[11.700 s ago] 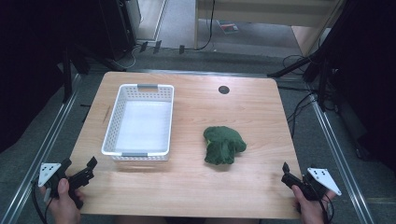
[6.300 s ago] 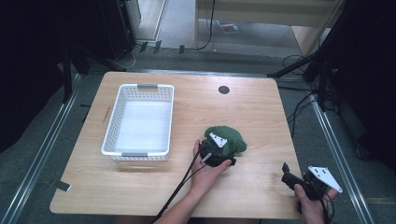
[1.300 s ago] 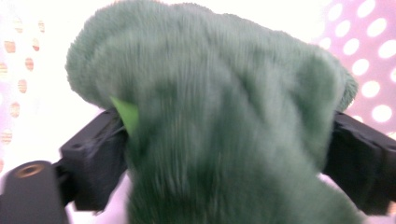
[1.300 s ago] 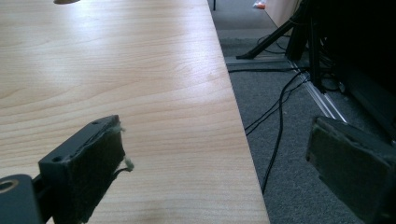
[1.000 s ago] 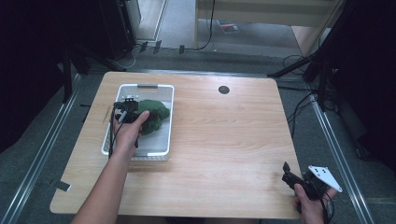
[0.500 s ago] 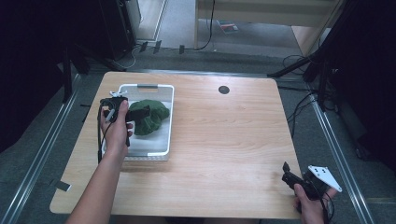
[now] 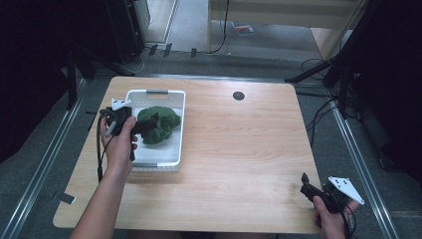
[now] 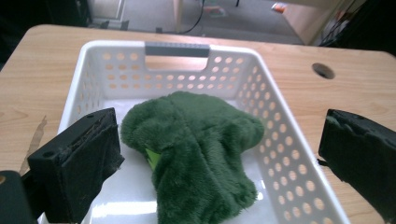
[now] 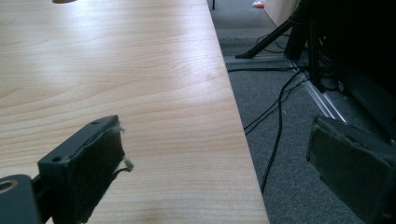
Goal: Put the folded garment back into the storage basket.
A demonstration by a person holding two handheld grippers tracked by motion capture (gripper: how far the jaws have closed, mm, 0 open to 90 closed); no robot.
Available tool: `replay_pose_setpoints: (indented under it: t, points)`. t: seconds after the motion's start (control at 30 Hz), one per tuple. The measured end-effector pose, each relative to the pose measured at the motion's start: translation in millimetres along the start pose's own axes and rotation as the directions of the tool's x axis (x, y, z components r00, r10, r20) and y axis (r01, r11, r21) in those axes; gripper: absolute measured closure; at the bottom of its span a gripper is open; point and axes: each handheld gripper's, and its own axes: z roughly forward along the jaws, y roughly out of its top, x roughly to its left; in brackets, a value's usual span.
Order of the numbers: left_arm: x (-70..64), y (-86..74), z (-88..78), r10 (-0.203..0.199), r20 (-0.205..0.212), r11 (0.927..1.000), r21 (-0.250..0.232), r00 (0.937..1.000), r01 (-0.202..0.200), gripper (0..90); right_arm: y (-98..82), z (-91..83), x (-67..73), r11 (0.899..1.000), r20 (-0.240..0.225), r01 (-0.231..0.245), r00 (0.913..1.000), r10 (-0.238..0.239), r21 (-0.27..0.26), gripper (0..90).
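- The green plush toy (image 8: 196, 149) lies inside the white basket (image 7: 171, 159), which stands near the worktop's (image 7: 239, 164) left edge, toward the far side. The toy sits in the basket's far half, resting on its floor.
- I have the left gripper (image 7: 147, 124) over the basket's left rim; its jaws have just been opening and now stand wide, one on each side of the toy, with neither pad touching the plush.
- The right gripper (image 7: 311, 188) rests at the near right corner of the worktop, jaws open with nothing between them.
- Step in hand, as I judge it: clearing the left gripper from the basket after release.
- To do this well, I keep the jaws fully spread and lift straight up before moving sideways, so no pad snags the pile and drags the toy out.
- I watch the basket's perforated wall (image 8: 280, 140): a low sideways exit could catch the rim and shift the basket.
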Motion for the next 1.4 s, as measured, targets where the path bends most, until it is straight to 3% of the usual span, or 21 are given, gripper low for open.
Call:
replay_pose_setpoints:
  t: [0.23,0.5,0.73,1.13,1.4]
  points:
    - [-5.7,-8.3,-15.3,0.028,0.034,0.9993,-0.027,0.999,-0.027,0.0,0.0,0.0,0.2,1.0,0.0,-0.001,1.0,0.001,0.001,3.9]
    - [0.9,-25.7,-24.8,0.033,0.037,0.9987,-0.039,0.9988,-0.031,0.0,0.1,0.1,0.0,1.0,0.004,0.0,1.0,0.0,0.001,3.6]
    - [20.8,-46.9,-41.4,0.019,0.045,0.9953,-0.096,0.9988,-0.014,0.0,0.1,0.2,-0.2,1.0,0.006,-0.003,1.0,0.003,0.001,3.3]
    - [52.8,-71.8,-66.6,-0.006,0.02,0.9896,-0.144,0.9998,0.009,0.0,0.1,0.4,-0.2,1.0,0.003,0.002,1.0,-0.002,0.005,3.2]
    - [67.0,-89.4,-75.1,-0.009,0.017,0.9871,-0.159,0.9998,0.011,0.0,0.1,0.4,0.0,1.0,0.006,0.002,1.0,-0.002,0.006,3.2]
